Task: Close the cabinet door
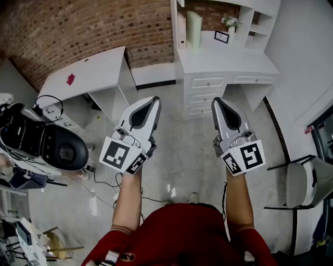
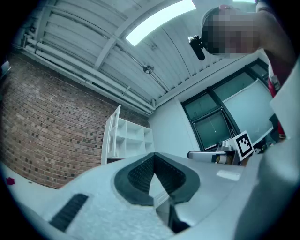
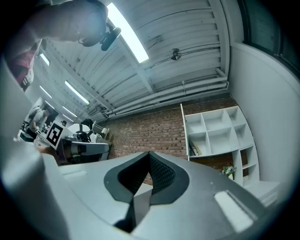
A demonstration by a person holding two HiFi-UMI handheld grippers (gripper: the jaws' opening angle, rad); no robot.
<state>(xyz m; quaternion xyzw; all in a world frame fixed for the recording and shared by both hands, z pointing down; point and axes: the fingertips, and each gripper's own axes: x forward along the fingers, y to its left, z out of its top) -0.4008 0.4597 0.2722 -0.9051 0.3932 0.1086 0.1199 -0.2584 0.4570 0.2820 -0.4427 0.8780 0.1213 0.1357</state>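
Head view: person in red top stands on tiled floor (image 1: 177, 156), both arms fwd, one tool per hand. Left hand-held gripper (image 1: 152, 105) and right hand-held gripper (image 1: 219, 106) are side by side, well apart, and both point toward white worktop w/ drawers (image 1: 223, 62). Shelf unit (image 1: 260, 15) rises from that worktop. Cabinet door (image 1: 180, 23) is at unit's left side, swung out, not shut. Small plant (image 1: 230, 22) and framed picture (image 1: 221, 36) sit beneath the shelves. Second white worktop (image 1: 88, 70) is to the left, against brick wall (image 1: 78, 26). Neither tool is near the door.

Left gripper view: left hand-held gripper (image 2: 153, 160) has jaws closed, pads meeting at tips, nothing between. Beyond them is shelf unit (image 2: 133, 138), w/ cabinet door (image 2: 112, 133) standing open at its left. Right hand-held gripper (image 2: 192, 154) is in frame at right, marker cube at its rear.

Right gripper view: right hand-held gripper (image 3: 149, 161) has jaws together too, empty. Shelf unit (image 3: 218, 131) is at right against the brick. Cabinet door (image 3: 183, 133) is seen edge-on, open, at unit's left side. Left hand-held gripper (image 3: 105, 149) is in frame at left.
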